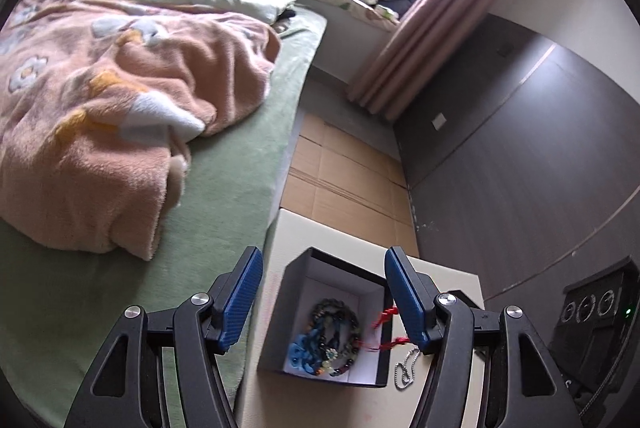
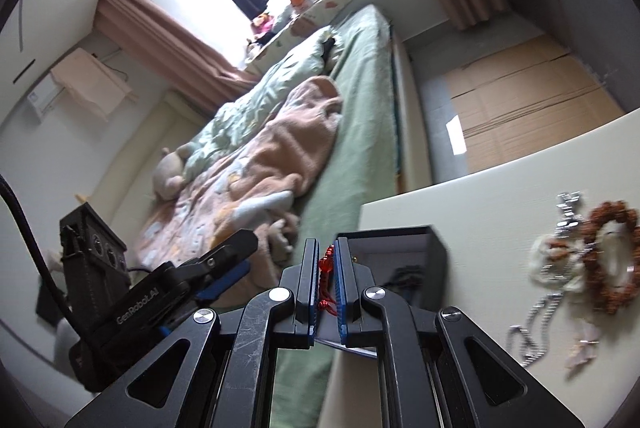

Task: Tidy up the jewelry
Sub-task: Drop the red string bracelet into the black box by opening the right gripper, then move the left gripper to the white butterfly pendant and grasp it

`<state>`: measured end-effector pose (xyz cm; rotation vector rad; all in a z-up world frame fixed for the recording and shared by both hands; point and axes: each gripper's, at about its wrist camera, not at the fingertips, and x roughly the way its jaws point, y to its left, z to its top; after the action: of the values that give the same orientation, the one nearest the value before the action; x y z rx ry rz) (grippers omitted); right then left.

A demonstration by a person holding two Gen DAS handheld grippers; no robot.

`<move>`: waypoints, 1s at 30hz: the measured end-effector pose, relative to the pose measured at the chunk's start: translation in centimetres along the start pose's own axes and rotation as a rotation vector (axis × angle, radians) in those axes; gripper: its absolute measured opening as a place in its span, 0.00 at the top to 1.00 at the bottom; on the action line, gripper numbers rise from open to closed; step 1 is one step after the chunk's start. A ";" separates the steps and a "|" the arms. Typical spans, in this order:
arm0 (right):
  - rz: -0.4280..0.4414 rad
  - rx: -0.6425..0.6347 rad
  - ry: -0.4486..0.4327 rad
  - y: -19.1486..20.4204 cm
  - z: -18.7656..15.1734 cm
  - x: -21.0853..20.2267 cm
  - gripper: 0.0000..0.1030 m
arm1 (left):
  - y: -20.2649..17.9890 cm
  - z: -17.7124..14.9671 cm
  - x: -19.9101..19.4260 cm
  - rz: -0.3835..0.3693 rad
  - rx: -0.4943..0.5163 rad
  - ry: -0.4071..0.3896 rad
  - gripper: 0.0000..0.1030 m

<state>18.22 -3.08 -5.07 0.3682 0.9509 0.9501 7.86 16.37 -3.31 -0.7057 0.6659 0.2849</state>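
A black open box (image 1: 304, 312) with a white lining stands on the cream table (image 1: 448, 280); it holds dark bead bracelets (image 1: 340, 324) and a blue piece (image 1: 300, 354). A red cord (image 1: 386, 342) hangs over the box's right wall. A silver chain (image 1: 406, 368) lies to the right of the box. My left gripper (image 1: 324, 298) is open and empty above the box. My right gripper (image 2: 325, 276) is shut on the red cord (image 2: 326, 262) beside the box (image 2: 400, 248). A brown bead bracelet (image 2: 612, 260), a white pearl piece (image 2: 556, 260) and silver chains (image 2: 536, 320) lie on the table at the right.
A bed with a green sheet (image 1: 224, 220) and a pink blanket (image 1: 120, 116) runs along the table's left side. Cardboard (image 1: 344, 172) covers the floor beyond the table. A dark wall panel (image 1: 520, 168) stands at the right. The left gripper's body (image 2: 160, 292) shows left of my right gripper.
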 end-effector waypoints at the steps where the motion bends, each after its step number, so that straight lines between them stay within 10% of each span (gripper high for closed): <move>1: 0.024 0.012 0.007 0.0 -0.1 0.6 0.91 | 0.3 0.1 0.1 0.005 -0.010 0.004 0.37; 4: 0.068 0.033 0.052 -0.1 -0.4 2.6 0.89 | 0.9 0.2 0.3 0.011 -0.030 0.014 0.37; 6: 0.036 0.045 0.096 -0.4 -0.5 3.6 0.58 | 1.0 0.2 0.3 0.012 -0.032 0.017 0.37; 9: 0.003 0.053 0.061 -1.0 -0.6 2.8 0.40 | 0.8 0.1 0.3 0.009 -0.023 0.024 0.37; 30: -0.319 0.080 0.034 -7.1 -1.6 -9.3 0.37 | -5.8 -4.5 1.4 -0.079 0.175 0.103 0.37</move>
<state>18.48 -14.85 -5.67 0.2579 1.0452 0.6311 9.48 9.06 -3.86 -0.5801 0.7492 0.1162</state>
